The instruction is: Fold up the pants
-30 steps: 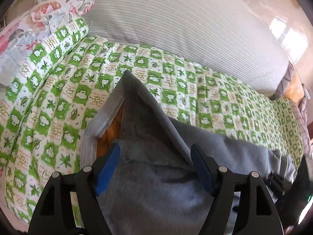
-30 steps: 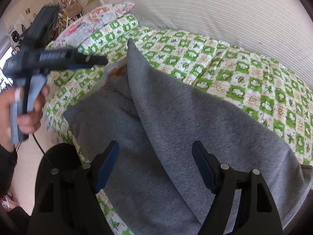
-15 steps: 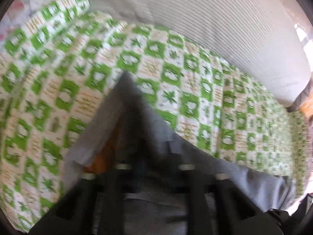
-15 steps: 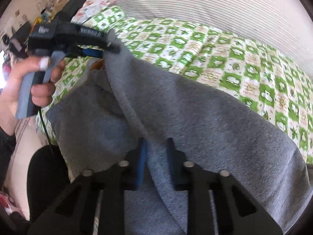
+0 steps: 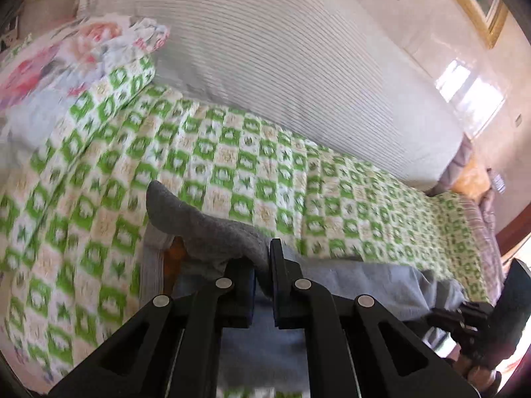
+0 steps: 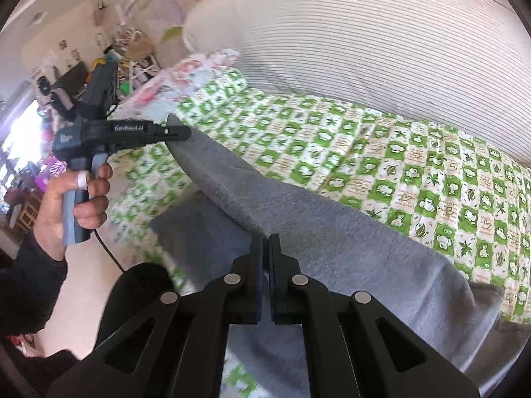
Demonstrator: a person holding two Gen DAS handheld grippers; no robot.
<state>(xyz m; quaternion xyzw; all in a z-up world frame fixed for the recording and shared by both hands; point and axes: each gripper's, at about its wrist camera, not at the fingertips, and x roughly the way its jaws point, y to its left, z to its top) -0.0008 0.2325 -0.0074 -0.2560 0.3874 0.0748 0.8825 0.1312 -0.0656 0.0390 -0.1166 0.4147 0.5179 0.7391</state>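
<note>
Grey pants [image 6: 332, 242] lie on a green and white checked bedspread [image 6: 415, 172], with one layer lifted into a ridge. My right gripper [image 6: 265, 248] pinches the near edge of that ridge, its jaws still closing tight on the cloth. The left gripper [image 6: 181, 132], held by a hand [image 6: 83, 195], is shut on the raised far corner. In the left wrist view my left gripper [image 5: 263, 265] is shut on a grey fold of the pants [image 5: 199, 225], and an orange lining shows beneath it.
A white striped mattress [image 5: 298, 66] leans along the back of the bed. A floral pillow [image 5: 66, 63] lies at the left end. Cluttered shelves [image 6: 109, 56] stand beyond the bed, with bare floor [image 6: 99, 282] at its near side.
Both grippers went from wide open to shut on the grey cloth. Both then rose, pulling the top layer of the pants up off the bed.
</note>
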